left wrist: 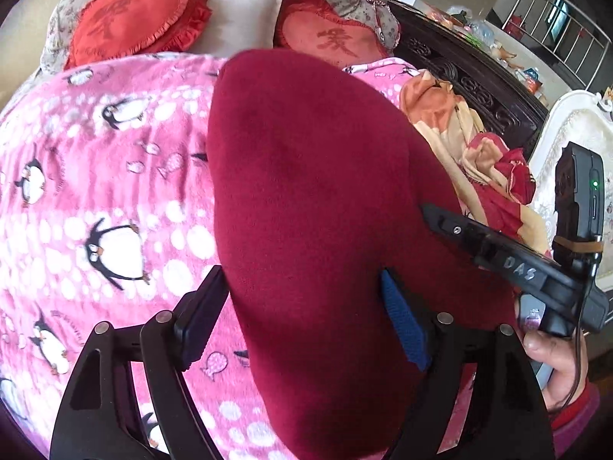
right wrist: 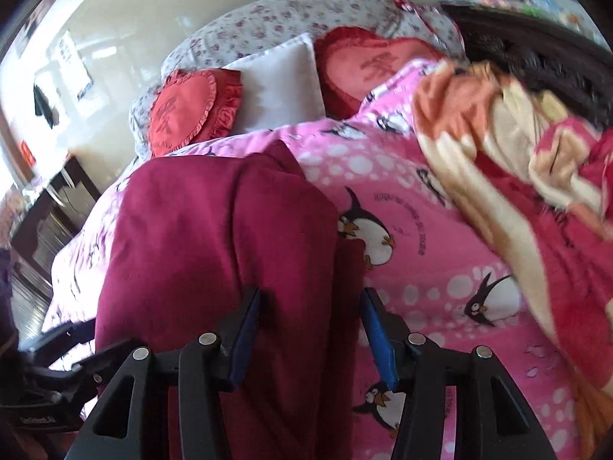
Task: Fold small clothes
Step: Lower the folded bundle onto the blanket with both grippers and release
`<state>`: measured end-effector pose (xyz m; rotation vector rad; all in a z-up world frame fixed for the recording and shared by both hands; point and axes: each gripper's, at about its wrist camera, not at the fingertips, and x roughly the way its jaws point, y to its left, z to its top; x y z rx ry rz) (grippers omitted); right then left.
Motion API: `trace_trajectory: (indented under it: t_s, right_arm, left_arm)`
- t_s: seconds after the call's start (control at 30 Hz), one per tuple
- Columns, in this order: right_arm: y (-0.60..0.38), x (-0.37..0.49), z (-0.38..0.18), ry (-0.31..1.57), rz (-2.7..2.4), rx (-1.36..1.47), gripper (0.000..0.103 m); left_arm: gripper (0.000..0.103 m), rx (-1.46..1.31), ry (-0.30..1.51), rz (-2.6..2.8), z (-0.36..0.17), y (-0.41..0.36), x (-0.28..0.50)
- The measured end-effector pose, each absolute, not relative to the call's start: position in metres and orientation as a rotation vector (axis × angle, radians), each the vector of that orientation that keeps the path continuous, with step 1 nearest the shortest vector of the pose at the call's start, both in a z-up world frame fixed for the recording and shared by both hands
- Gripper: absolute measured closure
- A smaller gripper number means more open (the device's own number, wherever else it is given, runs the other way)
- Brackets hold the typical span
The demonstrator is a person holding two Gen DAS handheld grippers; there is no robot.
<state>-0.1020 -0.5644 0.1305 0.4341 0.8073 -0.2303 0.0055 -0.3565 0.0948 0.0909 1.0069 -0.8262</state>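
A dark red fleece garment (left wrist: 318,199) lies on the pink penguin blanket (left wrist: 95,176). My left gripper (left wrist: 302,314) is open, its jaws standing wide on either side of the garment's near end. The right gripper (left wrist: 433,211) shows in the left wrist view at the garment's right edge, held by a hand (left wrist: 551,360). In the right wrist view the garment (right wrist: 214,253) is folded over in layers, and my right gripper (right wrist: 310,329) is open with cloth between its blue pads (right wrist: 377,341). The left gripper's body (right wrist: 53,379) shows at lower left.
Two red heart cushions (left wrist: 134,19) and a white pillow (left wrist: 237,15) lie at the bed's head. An orange, cream and red blanket (right wrist: 517,176) is heaped at the right. A dark carved wooden frame (left wrist: 479,88) and a white chair (left wrist: 571,130) stand beyond it.
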Motion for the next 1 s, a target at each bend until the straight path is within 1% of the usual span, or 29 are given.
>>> trace_trajectory:
  t_s: [0.07, 0.13, 0.17, 0.2, 0.27, 0.37, 0.5, 0.53, 0.57, 0.6, 0.63, 0.67, 0.7, 0.73, 0.77, 0.9, 1.0]
  right_arm:
    - [-0.572, -0.105, 0.128, 0.796, -0.204, 0.486, 0.052]
    - [-0.576, -0.112, 0.129, 0.773, -0.166, 0.515, 0.049]
    - [-0.577, -0.115, 0.129, 0.756, -0.149, 0.519, 0.044]
    - [-0.579, -0.118, 0.129, 0.741, -0.132, 0.523, 0.036]
    - [-0.583, -0.122, 0.125, 0.732, -0.098, 0.557, 0.028]
    - [-0.591, -0.118, 0.11, 0.743, -0.036, 0.643, 0.024]
    - [-0.59, -0.107, 0.091, 0.771, 0.101, 0.776, 0.024]
    - [-0.586, -0.105, 0.088, 0.787, 0.132, 0.795, 0.025]
    - [-0.582, -0.103, 0.085, 0.798, 0.154, 0.806, 0.035]
    - [-0.577, -0.102, 0.087, 0.799, 0.153, 0.795, 0.038]
    - [-0.571, -0.103, 0.093, 0.796, 0.131, 0.751, 0.042]
    - [-0.568, -0.105, 0.097, 0.796, 0.122, 0.731, 0.048]
    - [-0.565, -0.107, 0.103, 0.796, 0.112, 0.719, 0.053]
    - [-0.562, -0.112, 0.11, 0.793, 0.11, 0.726, 0.054]
    - [-0.561, -0.115, 0.114, 0.789, 0.116, 0.736, 0.056]
    - [-0.54, -0.13, 0.135, 0.798, 0.167, 0.765, 0.057]
    - [-0.51, -0.141, 0.143, 0.83, 0.215, 0.776, 0.057]
  left_arm:
    - [0.02, 0.064, 1.031, -0.843, 0.092, -0.355, 0.009]
    - [0.02, 0.035, 1.04, -0.87, 0.092, -0.349, 0.013]
    - [0.019, 0.022, 1.042, -0.883, 0.091, -0.346, 0.015]
    - [0.019, 0.014, 1.047, -0.893, 0.09, -0.345, 0.017]
    - [0.016, -0.002, 1.061, -0.904, 0.087, -0.345, 0.02]
    - [0.013, -0.027, 1.075, -0.906, 0.083, -0.348, 0.022]
    - [0.013, -0.052, 1.119, -0.917, 0.075, -0.355, 0.025]
    - [0.013, -0.046, 1.127, -0.926, 0.074, -0.357, 0.023]
    - [0.015, -0.026, 1.126, -0.942, 0.075, -0.359, 0.021]
    - [0.019, -0.005, 1.107, -0.944, 0.077, -0.359, 0.018]
    - [0.024, 0.011, 1.093, -0.954, 0.081, -0.358, 0.015]
    - [0.031, 0.014, 1.087, -0.966, 0.086, -0.355, 0.013]
    - [0.034, 0.011, 1.086, -0.979, 0.092, -0.35, 0.012]
    - [0.039, 0.003, 1.094, -0.991, 0.096, -0.345, 0.013]
    - [0.04, -0.01, 1.104, -1.006, 0.101, -0.339, 0.011]
    - [0.04, 0.023, 1.1, -1.008, 0.124, -0.301, -0.009]
    - [0.04, 0.055, 1.131, -0.988, 0.132, -0.266, -0.022]
